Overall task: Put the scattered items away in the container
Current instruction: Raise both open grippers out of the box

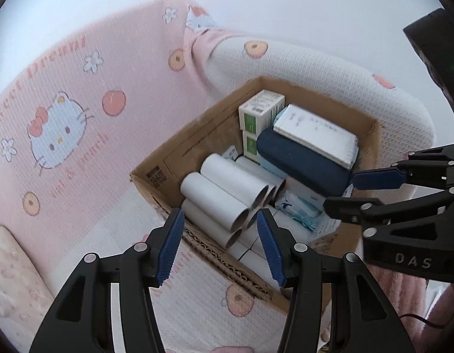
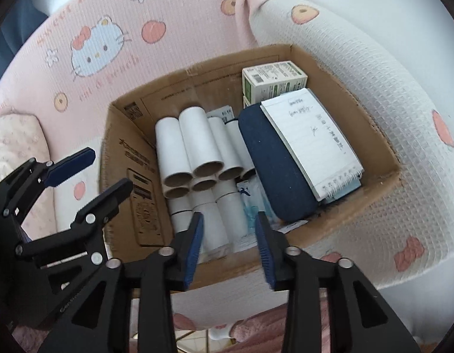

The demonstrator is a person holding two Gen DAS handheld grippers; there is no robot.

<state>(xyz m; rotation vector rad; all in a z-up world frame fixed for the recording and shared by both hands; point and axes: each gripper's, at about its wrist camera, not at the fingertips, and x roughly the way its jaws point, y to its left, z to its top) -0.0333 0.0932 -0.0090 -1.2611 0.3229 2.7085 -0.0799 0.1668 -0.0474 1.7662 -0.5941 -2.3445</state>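
Sitting on a pink Hello Kitty sofa cover (image 2: 115, 8), the cardboard box (image 2: 129, 158) is holding six stacked white cardboard tubes (image 2: 197, 144), with perhaps four more beneath, two green-and-white cartons (image 2: 274, 79), one navy case (image 2: 274, 164) and one spiral notepad (image 2: 312, 141) lying on it. Both the left gripper (image 1: 219, 247) and the right gripper (image 2: 228, 250) are hovering spread and empty.
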